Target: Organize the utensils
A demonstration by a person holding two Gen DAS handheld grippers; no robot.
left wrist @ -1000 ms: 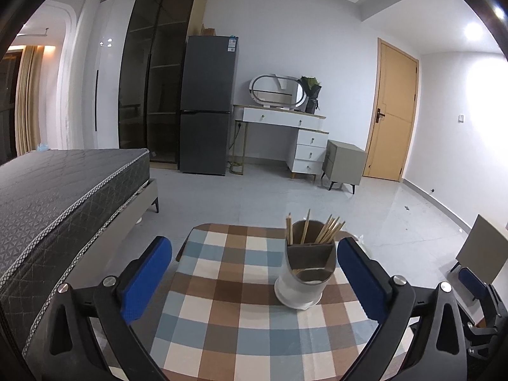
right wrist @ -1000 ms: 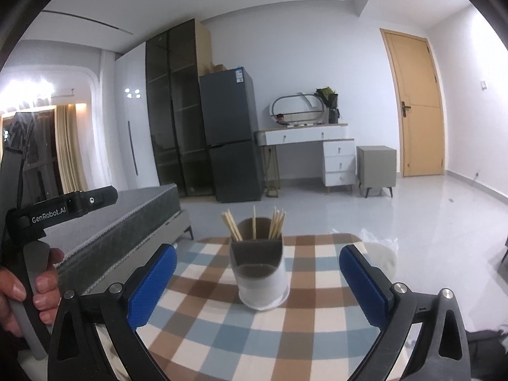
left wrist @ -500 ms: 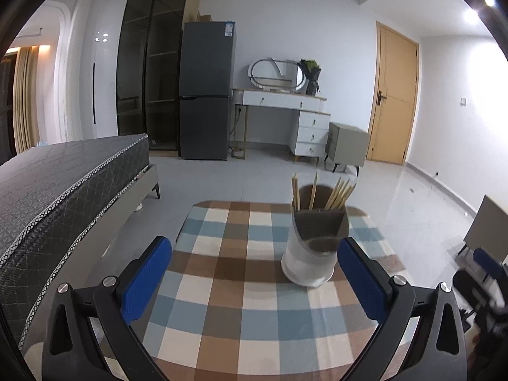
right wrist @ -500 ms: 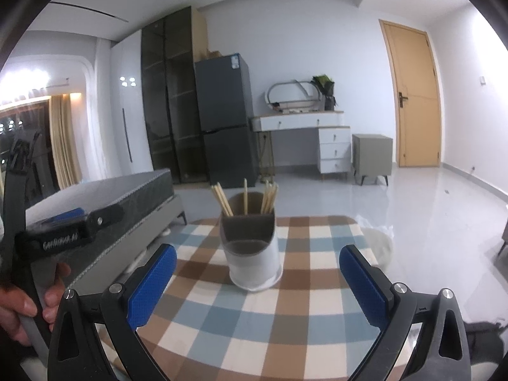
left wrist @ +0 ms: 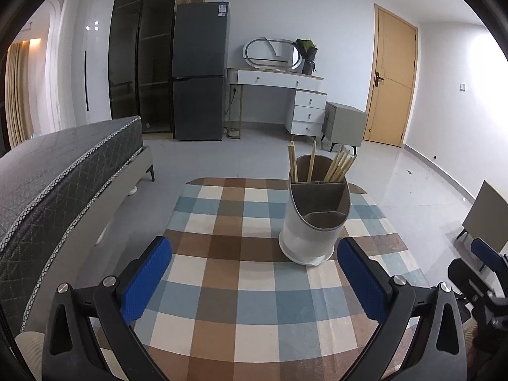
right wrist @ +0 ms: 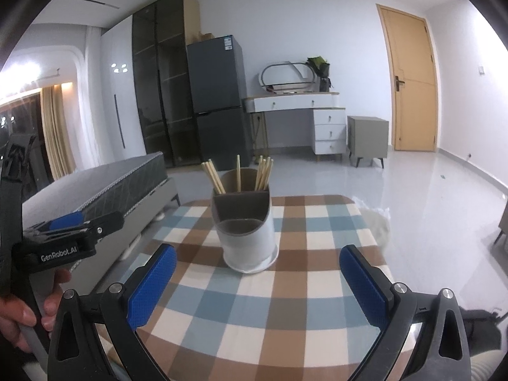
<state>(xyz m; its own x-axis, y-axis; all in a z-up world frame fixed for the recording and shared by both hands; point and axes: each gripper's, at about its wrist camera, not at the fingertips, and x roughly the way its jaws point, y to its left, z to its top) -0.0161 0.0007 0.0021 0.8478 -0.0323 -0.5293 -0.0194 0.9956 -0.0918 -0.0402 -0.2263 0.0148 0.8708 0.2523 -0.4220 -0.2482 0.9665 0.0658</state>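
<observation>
A white utensil holder [left wrist: 312, 225] with brown inner compartments stands on a checked tablecloth [left wrist: 241, 273]. Several wooden chopsticks [left wrist: 336, 166] stand in its rear compartment; the front compartments look empty. My left gripper [left wrist: 254, 281] is open and empty, just short of the holder, which sits toward its right finger. In the right wrist view the holder [right wrist: 246, 231] and chopsticks [right wrist: 238, 173] stand ahead, left of centre. My right gripper [right wrist: 257, 282] is open and empty. The left gripper also shows at the left edge of the right wrist view [right wrist: 68, 235], held by a hand.
A dark quilted bed [left wrist: 57, 177] runs along the left of the table. Grey tiled floor [left wrist: 412, 187] lies beyond the table. A fridge [left wrist: 198, 73], white dresser [left wrist: 285, 95] and wooden door [left wrist: 392, 76] stand at the far wall.
Both grippers have tilted down and come closer to the table, so the holder looks larger and sits lower in view. Both stay open and empty.
</observation>
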